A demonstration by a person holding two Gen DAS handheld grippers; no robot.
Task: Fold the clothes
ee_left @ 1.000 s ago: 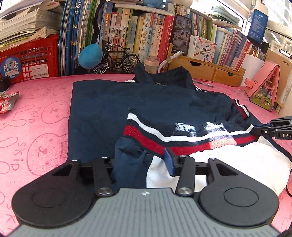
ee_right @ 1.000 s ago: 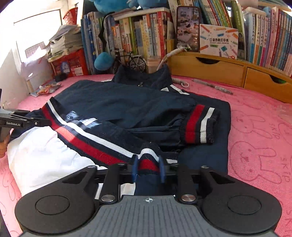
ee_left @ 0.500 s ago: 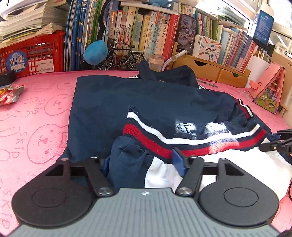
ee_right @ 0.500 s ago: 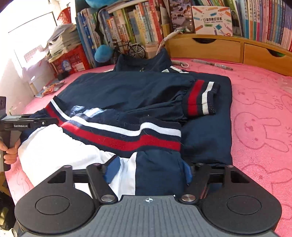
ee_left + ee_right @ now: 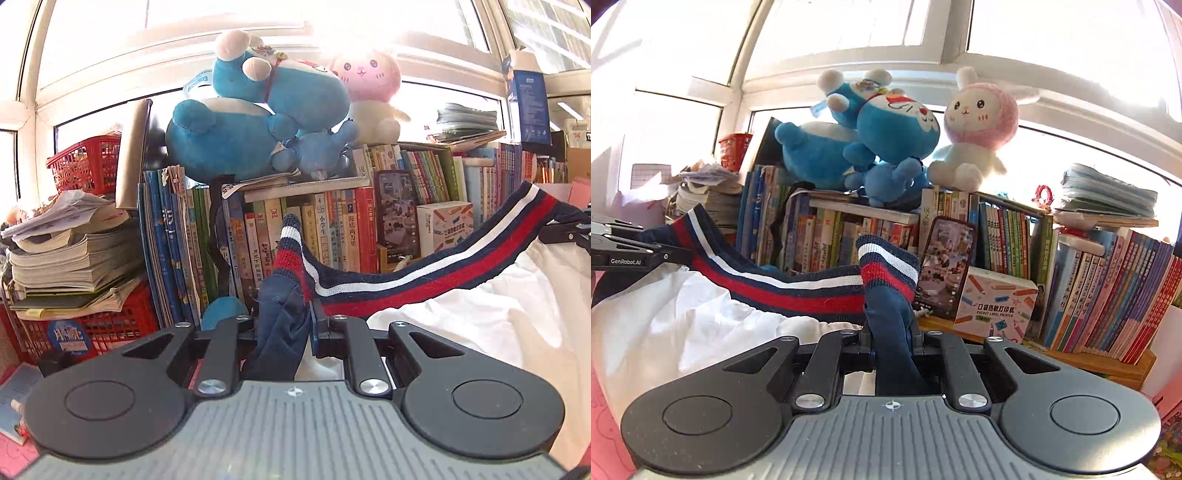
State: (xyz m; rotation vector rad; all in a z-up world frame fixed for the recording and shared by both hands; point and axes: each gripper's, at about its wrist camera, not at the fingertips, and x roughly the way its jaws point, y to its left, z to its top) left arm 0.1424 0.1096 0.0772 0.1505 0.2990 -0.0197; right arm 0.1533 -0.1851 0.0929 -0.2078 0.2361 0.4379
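1. So I've got the jacket point(image 5: 424, 284) up in the air, its striped hem point(image 5: 798, 291) strung between my two grippers in front of the bookshelf point(image 5: 332, 229). Left gripper point(image 5: 284, 321) is pinched narrow on a navy bunch at one corner, right gripper point(image 5: 890, 332) is pinched the same way on the other corner. The white lining point(image 5: 683, 325) sags below the hem.

2. Biggest worry: both bites look small and bunched. The rest of the jacket hangs below, out of view, and its weight could drag a corner out.

3. The hem droops in the middle. If I bring my hands closer together it'll sag more and the fold line will probably land crooked.

4. Pull too far apart instead and the ribbed edge stretches, or one corner pops loose.

5. I can't see the table or the lower half of the jacket from up here, so laying it back down is blind. A sleeve could tuck under and wrinkle the fold.

6. The stuffed toys point(image 5: 258, 122) and the books are close behind, so swinging forward might snag something.
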